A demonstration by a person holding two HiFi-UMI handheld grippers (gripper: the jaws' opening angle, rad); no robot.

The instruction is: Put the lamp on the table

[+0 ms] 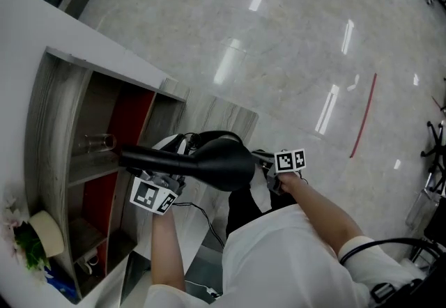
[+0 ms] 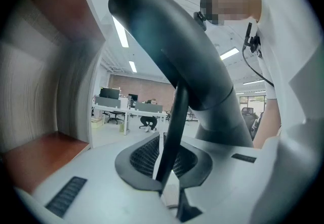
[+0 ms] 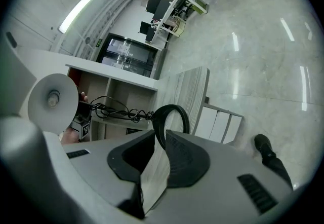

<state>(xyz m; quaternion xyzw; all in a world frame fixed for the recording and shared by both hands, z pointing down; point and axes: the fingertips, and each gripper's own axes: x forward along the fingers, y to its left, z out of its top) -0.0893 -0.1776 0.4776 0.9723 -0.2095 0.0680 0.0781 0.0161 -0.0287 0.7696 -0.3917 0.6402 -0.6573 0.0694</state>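
Note:
A black lamp (image 1: pixel 216 160) hangs in the air between my two grippers, in front of a shelf unit. In the head view its thin arm (image 1: pixel 143 157) points left and its cable (image 1: pixel 198 212) dangles below. My left gripper (image 1: pixel 169 175) is shut on that arm; in the left gripper view the rod (image 2: pixel 172 126) runs down between the jaws (image 2: pixel 169 175), under the big dark shade (image 2: pixel 172 40). My right gripper (image 1: pixel 262 160) is shut on the lamp's black ring (image 3: pixel 169 119). The right gripper view (image 3: pixel 159 149) also shows the shade's white inside (image 3: pixel 53 97) and the coiled cable (image 3: pixel 116 112).
A wooden shelf unit (image 1: pixel 104 111) with red back panels stands at the left under a white tabletop (image 1: pixel 35 35). A glass (image 1: pixel 97 141) sits on a shelf. A plant (image 1: pixel 24 237) is at the lower left. Shiny floor (image 1: pixel 293 35) with a red line (image 1: pixel 362 115) lies beyond.

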